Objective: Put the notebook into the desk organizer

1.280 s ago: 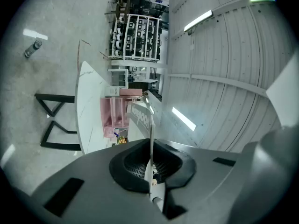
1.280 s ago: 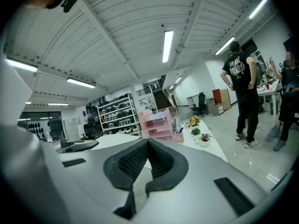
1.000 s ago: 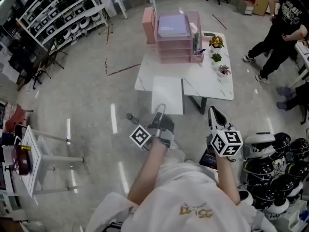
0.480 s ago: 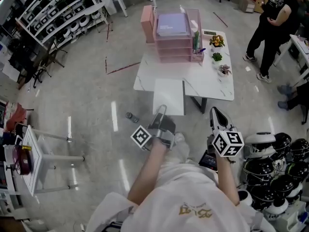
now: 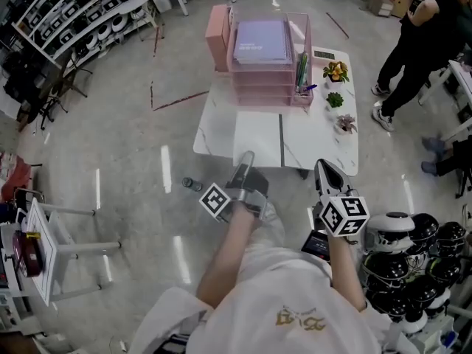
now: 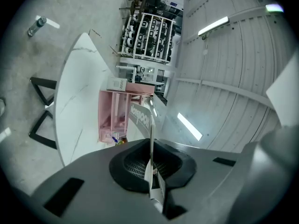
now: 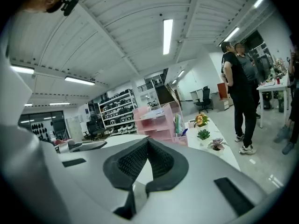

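My left gripper is shut on the near edge of a thin white notebook, held out flat over the near part of the white marble table. In the left gripper view the notebook stands edge-on between the jaws of that gripper, its printed cover showing. The pink desk organizer stands at the table's far end, apart from both grippers, with a purple pad on top. My right gripper hovers at the table's near right edge, shut and empty.
Three small potted plants line the table's right side. A person stands at the right. Helmets crowd the floor at lower right. A bottle lies on the floor to the left, and shelves fill the far left.
Both grippers and the notebook have moved forward toward the table, so the notebook now lies over its near part. The person at the right has stepped further away.
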The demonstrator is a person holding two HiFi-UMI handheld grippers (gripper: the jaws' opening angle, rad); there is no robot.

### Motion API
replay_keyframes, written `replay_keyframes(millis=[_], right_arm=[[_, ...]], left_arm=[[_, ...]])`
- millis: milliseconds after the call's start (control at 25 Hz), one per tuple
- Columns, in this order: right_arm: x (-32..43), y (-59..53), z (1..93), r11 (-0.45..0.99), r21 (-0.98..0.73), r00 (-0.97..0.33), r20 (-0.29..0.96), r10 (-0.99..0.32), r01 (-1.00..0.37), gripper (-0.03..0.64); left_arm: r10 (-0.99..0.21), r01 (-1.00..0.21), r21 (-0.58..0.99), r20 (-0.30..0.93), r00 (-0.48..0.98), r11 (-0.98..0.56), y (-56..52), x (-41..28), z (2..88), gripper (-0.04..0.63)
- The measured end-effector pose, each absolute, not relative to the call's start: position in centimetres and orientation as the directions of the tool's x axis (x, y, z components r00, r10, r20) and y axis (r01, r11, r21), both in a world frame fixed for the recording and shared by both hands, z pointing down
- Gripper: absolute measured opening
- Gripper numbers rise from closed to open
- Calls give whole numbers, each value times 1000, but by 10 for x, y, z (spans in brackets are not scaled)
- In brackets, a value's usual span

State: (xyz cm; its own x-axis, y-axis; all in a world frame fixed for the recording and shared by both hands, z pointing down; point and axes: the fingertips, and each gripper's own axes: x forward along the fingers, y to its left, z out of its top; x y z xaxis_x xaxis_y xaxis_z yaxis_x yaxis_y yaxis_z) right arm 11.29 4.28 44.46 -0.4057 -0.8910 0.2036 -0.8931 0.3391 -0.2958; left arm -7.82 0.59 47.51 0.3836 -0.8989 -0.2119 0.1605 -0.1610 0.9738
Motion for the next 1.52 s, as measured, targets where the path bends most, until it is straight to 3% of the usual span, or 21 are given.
replay_keyframes(millis=[520,1520], right_arm=[[123,-93,454,269,-301,-351,260,-900,-915,9],[100,-158,471,289,-293,-377,308,-874,-911,9]], left_arm=[[-892,188,972,-209,401,-143,-147,-82,473,25],[-892,207,975,-163,422,-80,-221,-82,508,26]])
